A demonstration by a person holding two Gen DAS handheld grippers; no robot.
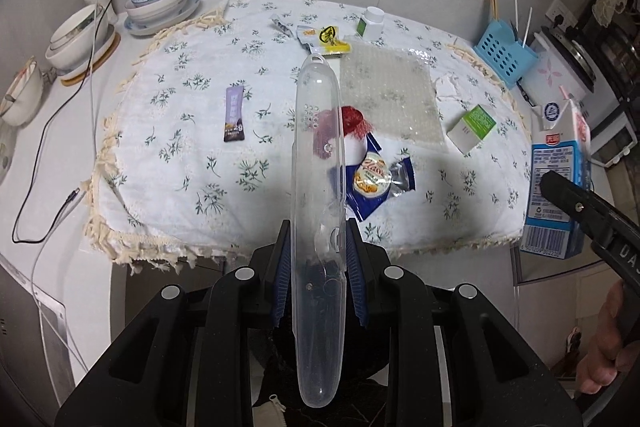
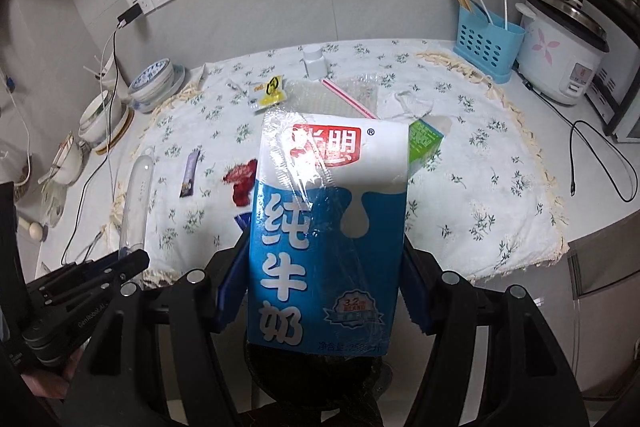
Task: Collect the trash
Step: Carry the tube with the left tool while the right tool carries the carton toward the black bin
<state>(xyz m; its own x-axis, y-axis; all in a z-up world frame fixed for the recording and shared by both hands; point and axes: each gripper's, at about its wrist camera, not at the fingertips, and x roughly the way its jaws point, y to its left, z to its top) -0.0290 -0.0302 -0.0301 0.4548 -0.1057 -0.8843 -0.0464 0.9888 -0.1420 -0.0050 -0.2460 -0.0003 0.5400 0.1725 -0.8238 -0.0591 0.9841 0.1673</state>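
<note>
- Both tongs are loaded and hang off the near edge of the table (image 1: 60, 131), so the step in hand looks like carrying two pieces of trash to a bin. No bin shows clearly in either view; a dark opening sits at 6 o'clock beneath each tong, but I cannot tell what it is.
- The left gripper (image 1: 318, 255) has its blue pads pressed on a long clear case (image 1: 318, 163), pinched low on its length, so most of it sticks out toward 12 o'clock. Keep it level while carrying; a long lever held near one end may swing or slip.
- The right gripper (image 2: 326, 291) is closed around a milk carton (image 2: 324, 227), jaws wide, pads on its two narrow sides. The carton is blue and white with a red label, a film sleeve loose on its front, and a pink straw (image 2: 348, 99) at its top. It may still hold liquid, so keep it upright and squeeze no harder.
- Let go of one item at a time, over the bin, and open fully so nothing catches on a pad.
- Trash left on the floral cloth (image 1: 180, 163): a purple sachet (image 1: 234, 115) at 10 o'clock from the case, a red scrap (image 1: 352, 119) and a blue wrapper (image 1: 376, 179) just right of it, a bubble-wrap sheet (image 1: 390, 95), a green box (image 1: 472, 127), yellow packets (image 1: 324, 39) and a white bottle (image 1: 372, 21) near 12 o'clock.
- Bowls (image 1: 160, 3) at 10 o'clock and the blue rack (image 1: 500, 55) at 2 o'clock look like keepers.
</note>
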